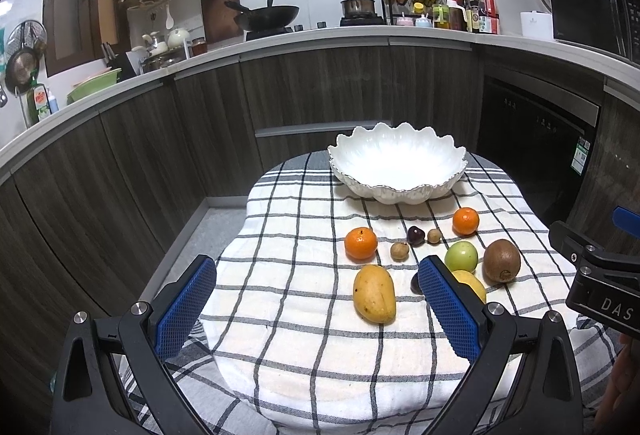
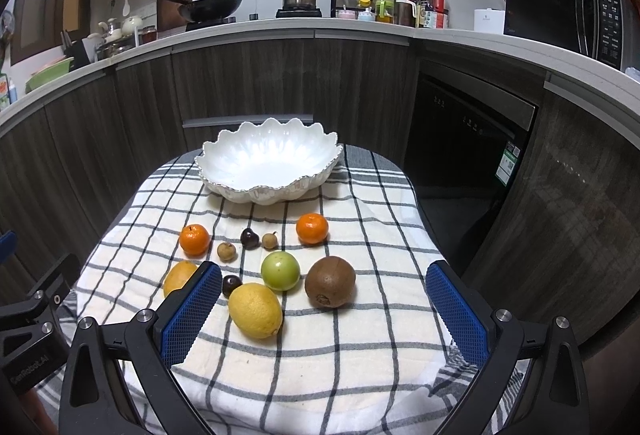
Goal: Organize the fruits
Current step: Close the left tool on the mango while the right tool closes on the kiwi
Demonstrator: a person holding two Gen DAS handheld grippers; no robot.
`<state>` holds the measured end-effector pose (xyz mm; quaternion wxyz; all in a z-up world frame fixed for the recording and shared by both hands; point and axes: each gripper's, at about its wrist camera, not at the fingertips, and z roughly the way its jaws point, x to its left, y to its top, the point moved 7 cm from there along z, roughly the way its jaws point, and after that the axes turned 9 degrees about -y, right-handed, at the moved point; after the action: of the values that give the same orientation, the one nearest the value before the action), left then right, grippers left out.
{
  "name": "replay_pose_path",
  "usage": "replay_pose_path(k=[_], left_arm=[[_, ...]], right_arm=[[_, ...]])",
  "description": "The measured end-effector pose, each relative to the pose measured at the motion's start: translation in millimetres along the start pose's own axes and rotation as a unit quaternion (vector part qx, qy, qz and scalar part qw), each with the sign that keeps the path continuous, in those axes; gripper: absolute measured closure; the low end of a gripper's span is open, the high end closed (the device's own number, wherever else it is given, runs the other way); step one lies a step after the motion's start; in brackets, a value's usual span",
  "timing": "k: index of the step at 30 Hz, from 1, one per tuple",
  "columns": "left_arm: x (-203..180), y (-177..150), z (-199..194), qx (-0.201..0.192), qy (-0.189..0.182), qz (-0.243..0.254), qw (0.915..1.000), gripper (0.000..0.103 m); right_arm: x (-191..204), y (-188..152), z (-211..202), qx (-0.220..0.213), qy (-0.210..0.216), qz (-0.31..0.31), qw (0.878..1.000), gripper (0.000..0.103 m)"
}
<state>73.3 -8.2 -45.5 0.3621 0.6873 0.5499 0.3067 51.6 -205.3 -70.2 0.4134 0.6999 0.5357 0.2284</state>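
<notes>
**Lemon sits just ahead of your right gripper, bowl beyond**

While both of your grippers hang wide apart and hold nothing, the fruit nearest either one decides the opening move. Your right gripper (image 2: 324,309) has the lemon (image 2: 255,310) lying just ahead, between its fingers but closer to the left one, with its long axis slanting away to the left. The kiwi (image 2: 330,287) lies a little farther ahead and right of centre, and the green apple (image 2: 280,270) sits between them, slightly beyond. Your left gripper (image 1: 316,303) has the mango (image 1: 374,293) ahead, nearer its right finger, long axis running almost straight away from you. For the lemon, I judge your right hand is the closer.

Farther ahead lie two oranges (image 2: 194,239), two small brown fruits (image 2: 227,251) and two dark round ones (image 2: 249,237), all apart from each other. The white scalloped bowl (image 2: 269,191) stands beyond all of them, with nothing in it.

Everything rests on a checked cloth (image 2: 320,363) draped over a small table, soft and slightly rumpled, so round fruit may roll if nudged. Kitchen cabinets (image 2: 280,83) and a worktop curve behind.
</notes>
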Motion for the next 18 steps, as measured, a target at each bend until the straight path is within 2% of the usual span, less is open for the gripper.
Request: replay_pose_path(k=[18], left_arm=[[-14, 3, 48, 0.046, -0.021, 0.014, 0.9986, 0.000]], right_arm=[[-6, 9, 35, 0.025, -0.020, 0.000, 0.999, 0.000]])
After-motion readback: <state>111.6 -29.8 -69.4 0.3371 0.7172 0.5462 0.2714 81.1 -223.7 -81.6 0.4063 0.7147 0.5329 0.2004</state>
